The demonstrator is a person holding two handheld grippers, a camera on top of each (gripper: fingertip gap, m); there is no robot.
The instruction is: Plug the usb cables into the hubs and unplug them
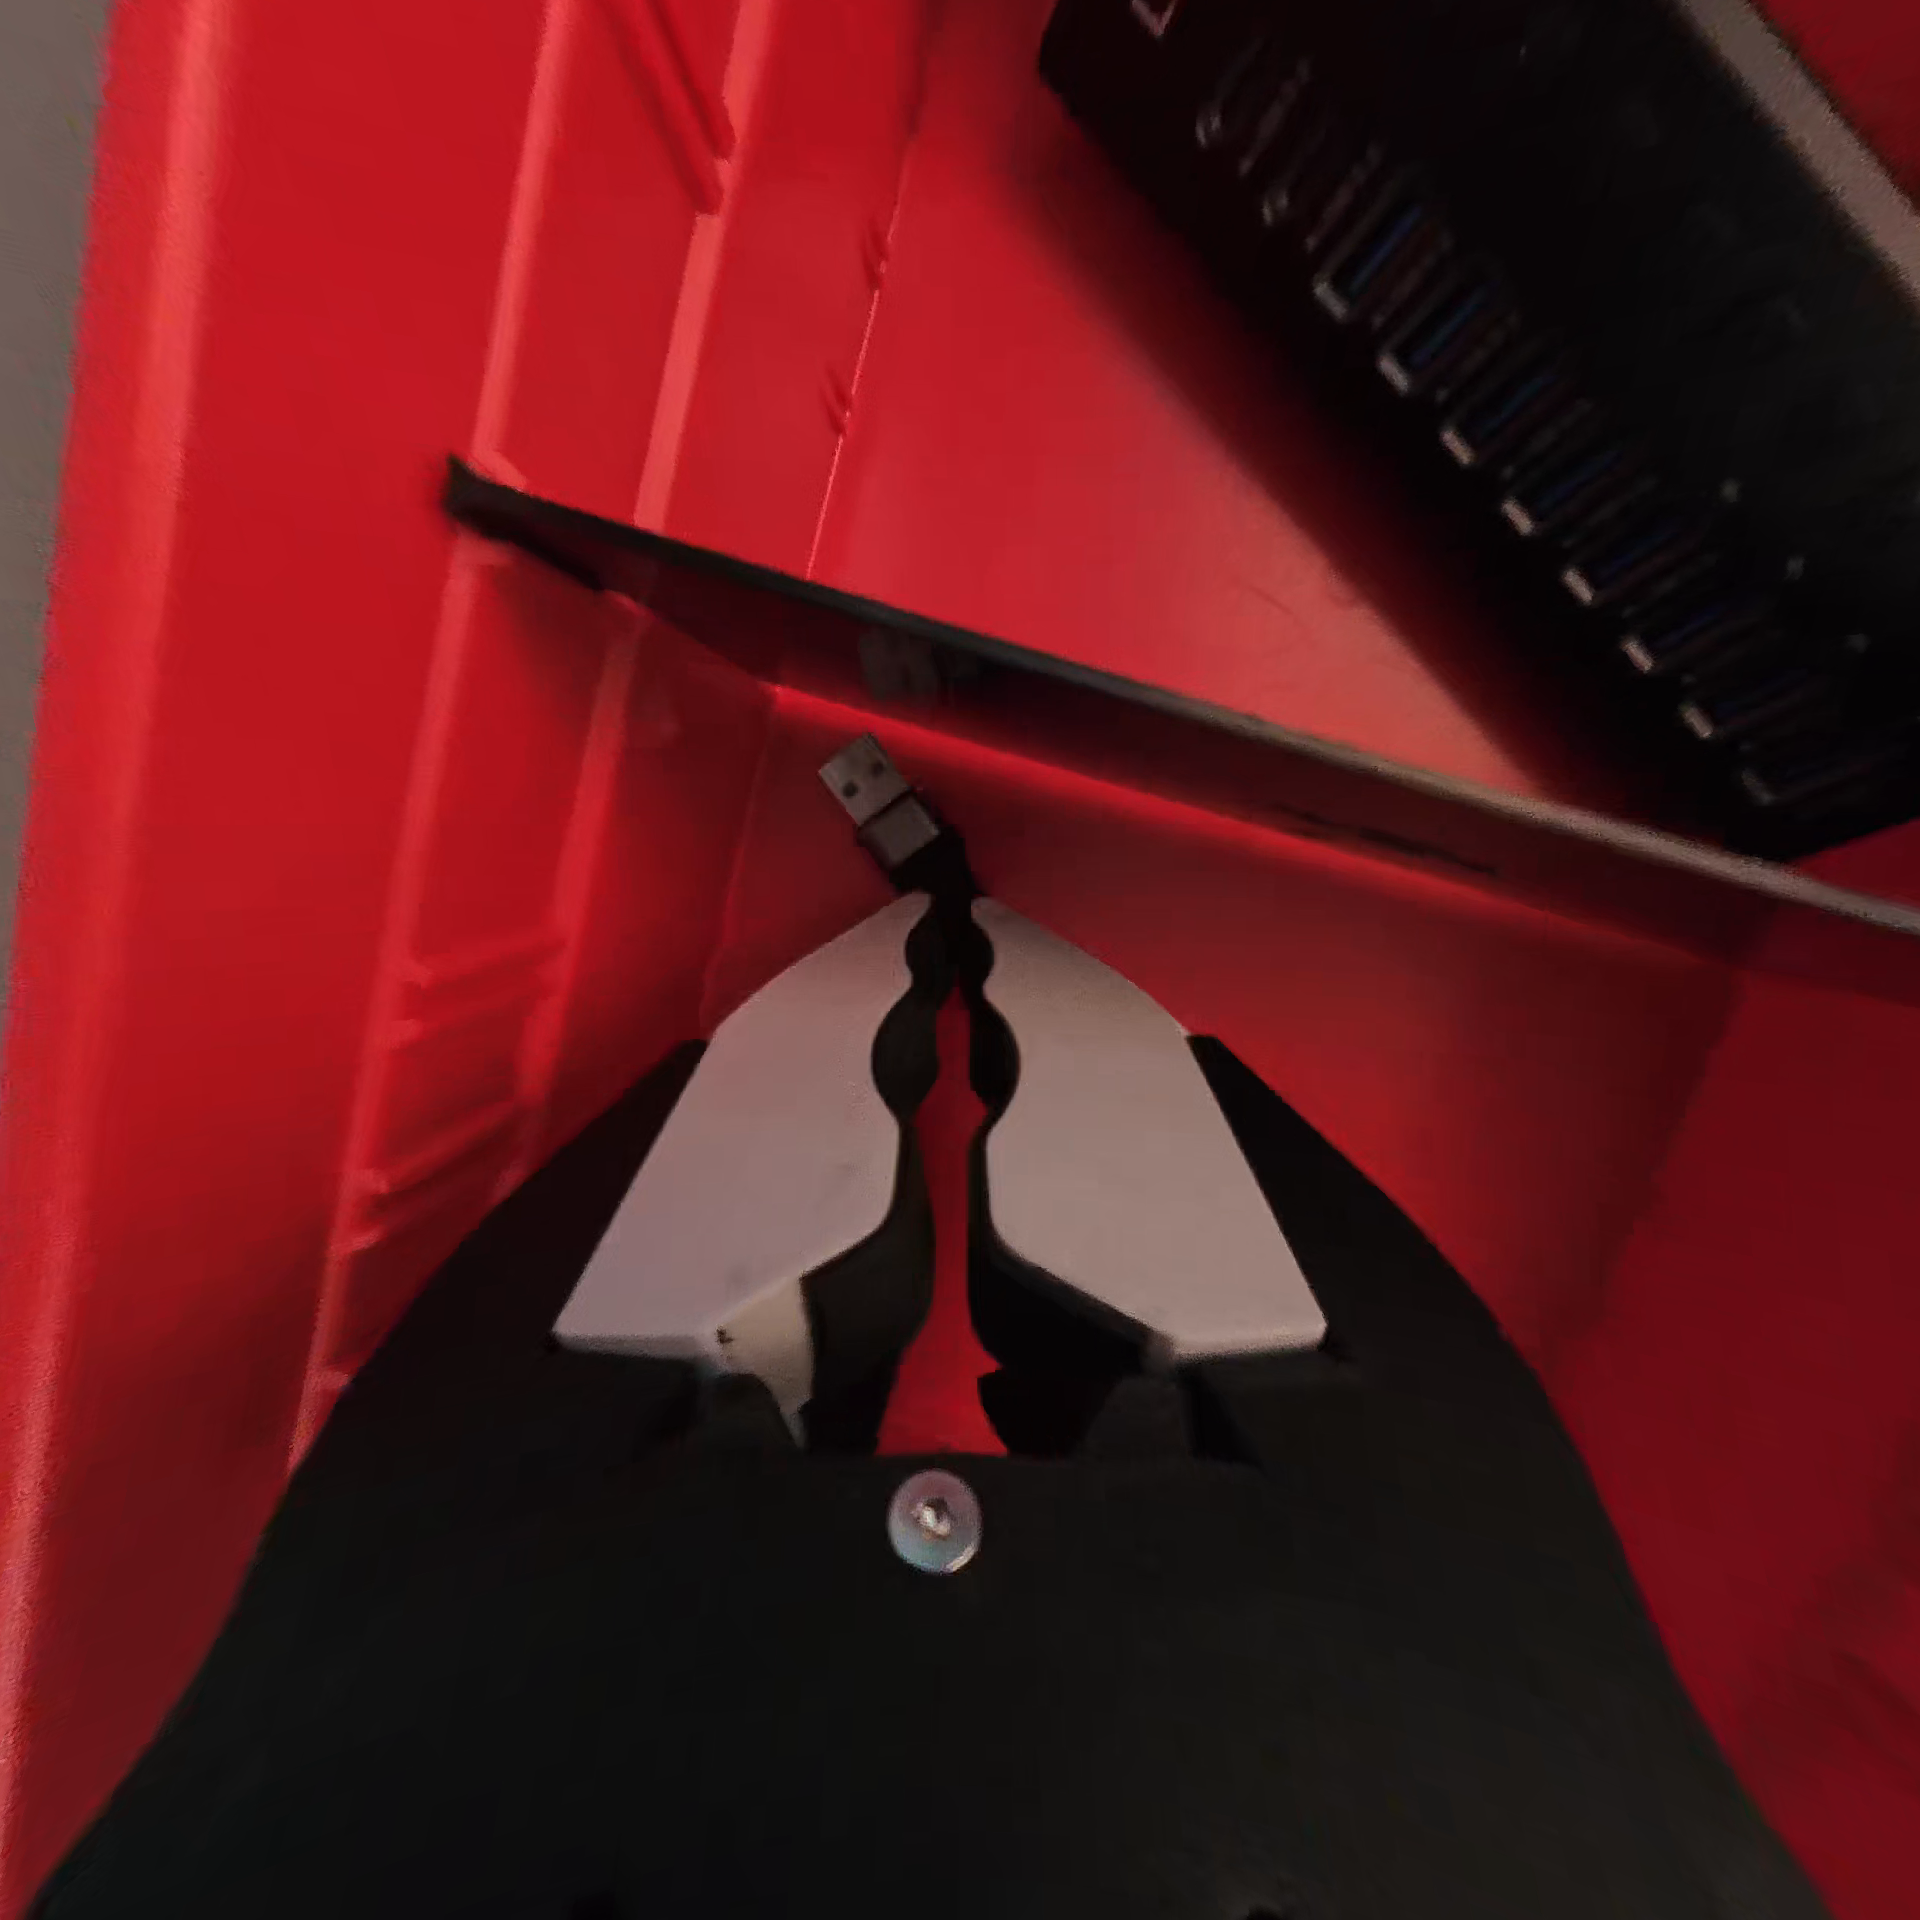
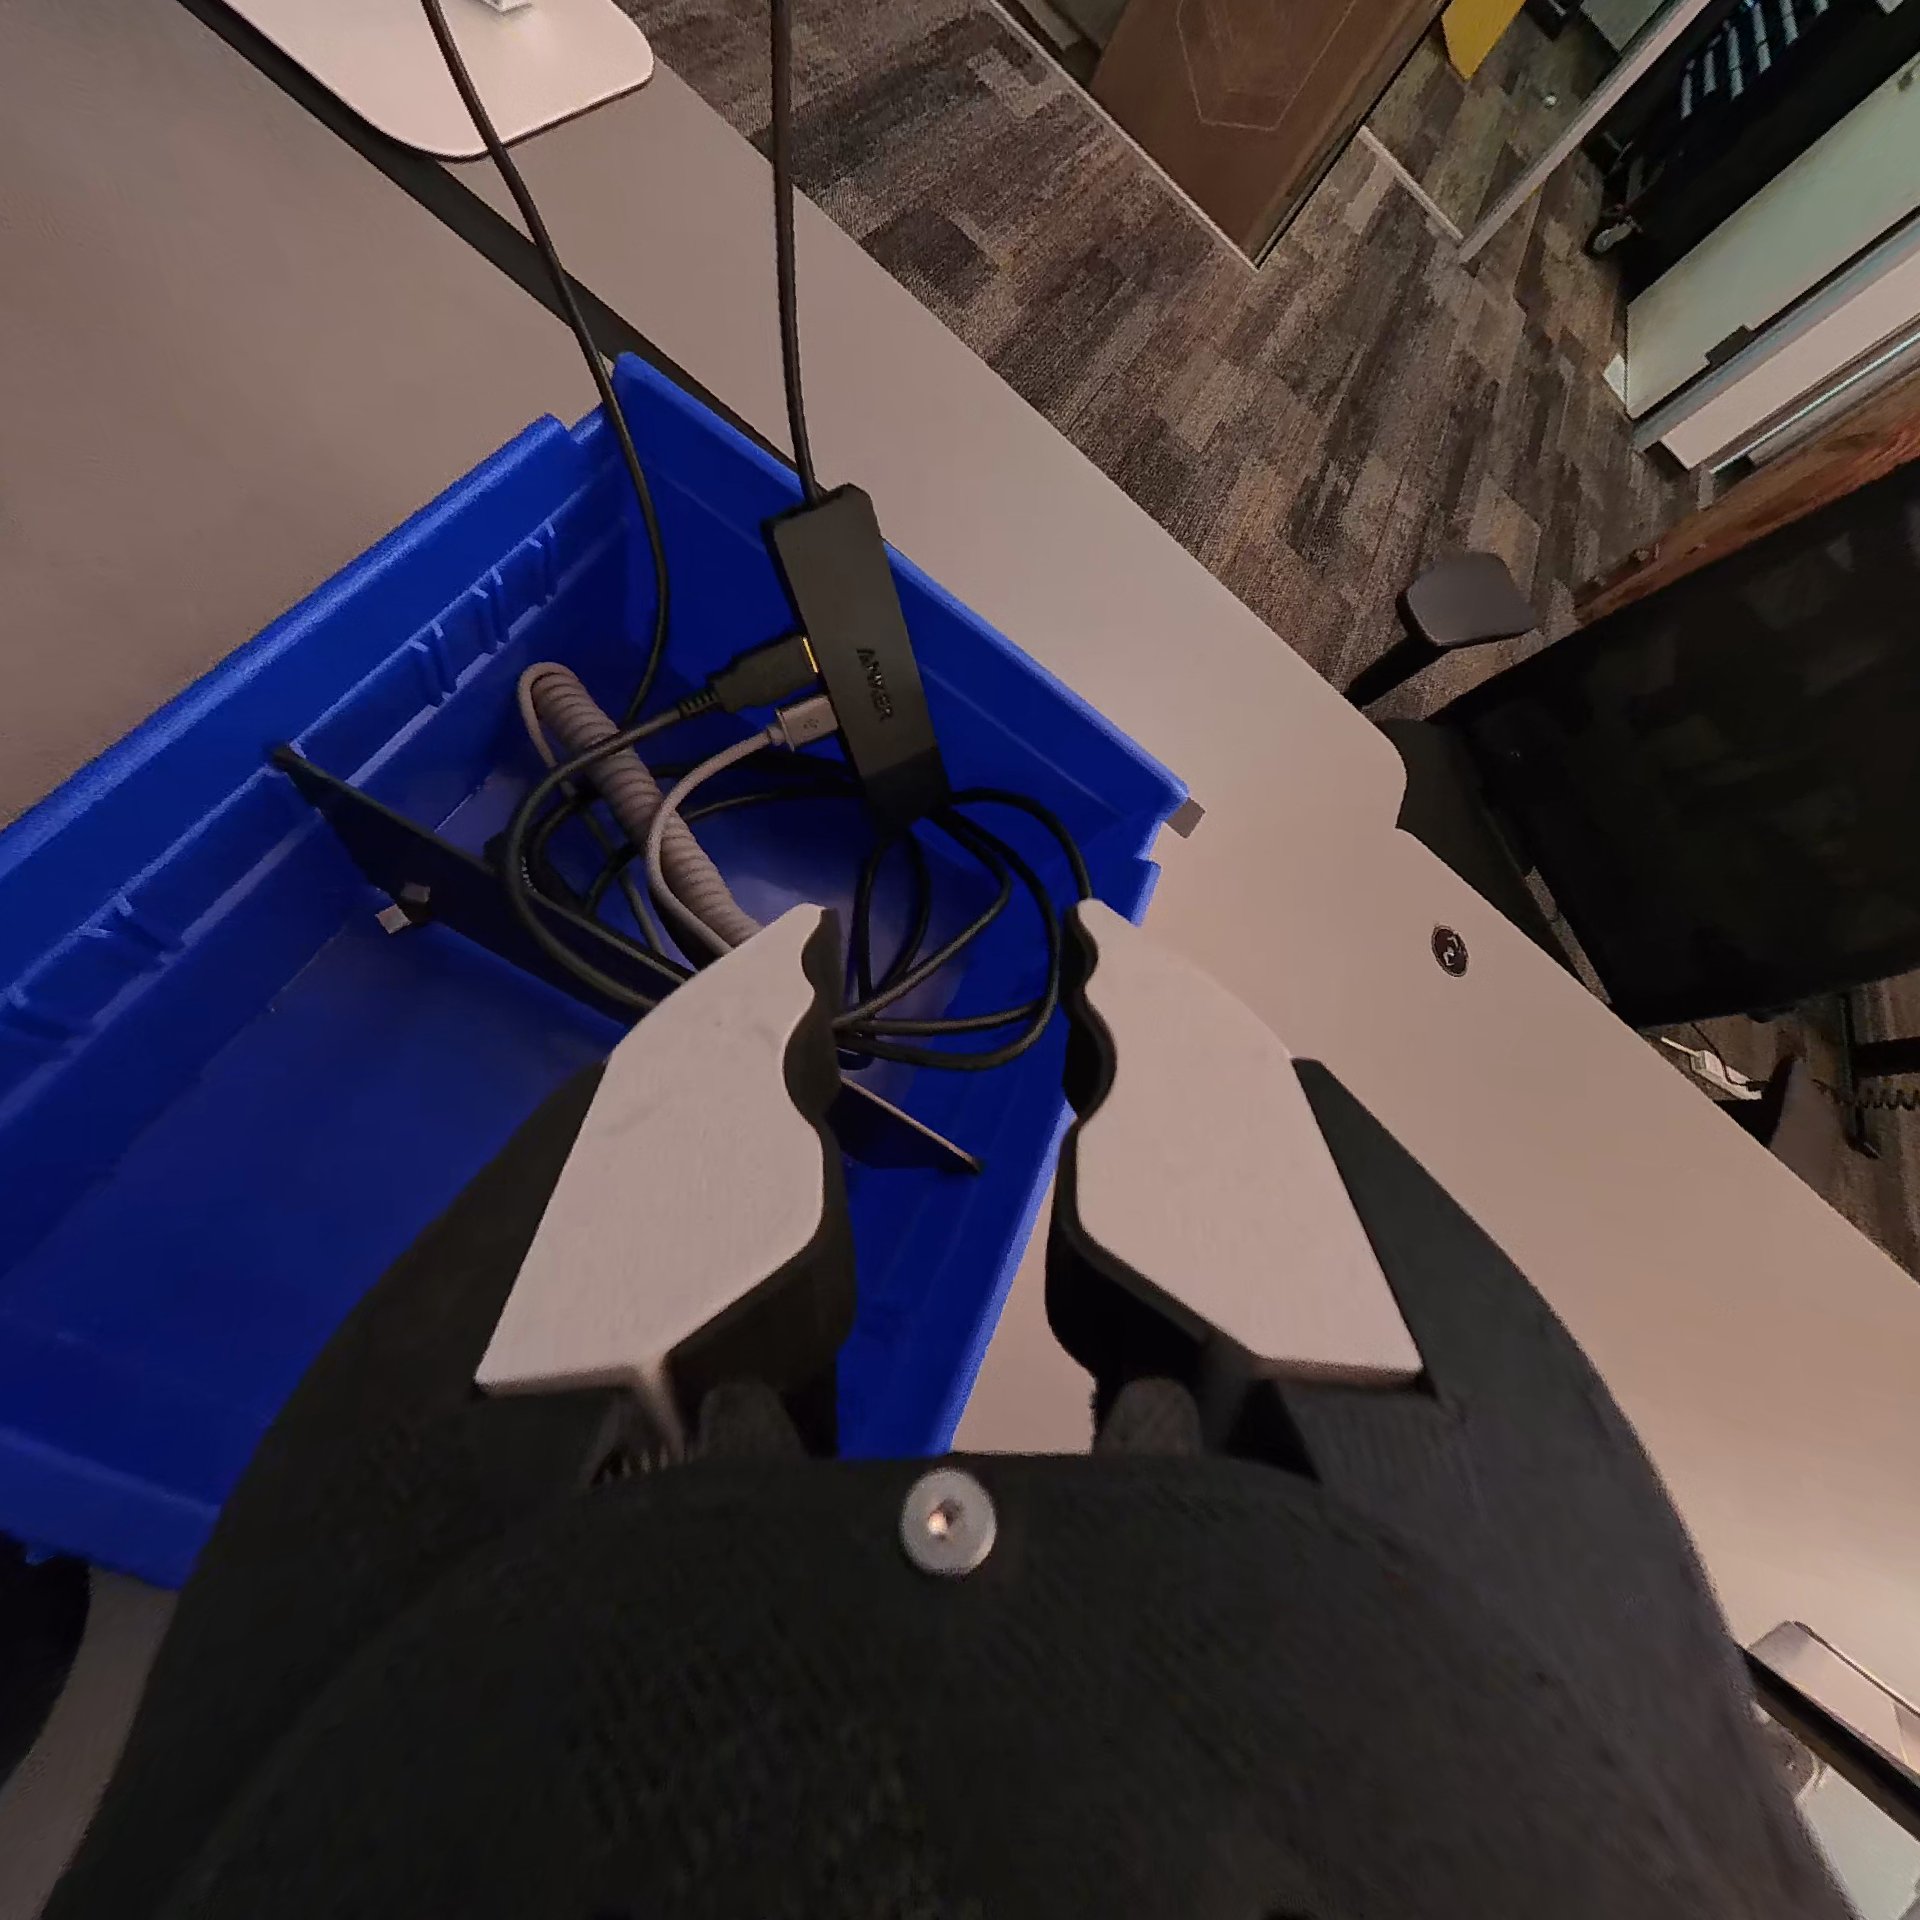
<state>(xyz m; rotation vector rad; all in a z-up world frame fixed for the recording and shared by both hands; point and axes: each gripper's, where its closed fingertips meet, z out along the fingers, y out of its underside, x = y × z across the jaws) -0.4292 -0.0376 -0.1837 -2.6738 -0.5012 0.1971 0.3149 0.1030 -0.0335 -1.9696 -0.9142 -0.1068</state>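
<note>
In the left wrist view my left gripper [image 1: 945, 914] is shut on a black USB cable [image 1: 940, 883]. Its grey USB-A plug [image 1: 873, 795] sticks out past the fingertips inside a red bin [image 1: 1039, 468]. A long black hub [image 1: 1538, 416] with a row of blue ports lies at the upper right, apart from the plug. In the right wrist view my right gripper [image 2: 945, 920] is open and empty above a blue bin [image 2: 260, 1091]. A slim black hub [image 2: 857, 644] rests on that bin's far wall with a black plug [image 2: 758, 675] and a grey plug [image 2: 800, 722] in it.
A black divider [image 1: 1039, 665] crosses the red bin just beyond the plug. The blue bin has a dark divider [image 2: 436, 862] and coiled black and grey cables [image 2: 665, 831]. It sits on a grey table [image 2: 1299, 831] near the edge; a black chair [image 2: 1714, 748] stands beyond. Spacing between my two grippers at the tips: around 75 centimetres. The long black hub [image 1: 1538, 416] is about 11 centimetres from my left fingertips.
</note>
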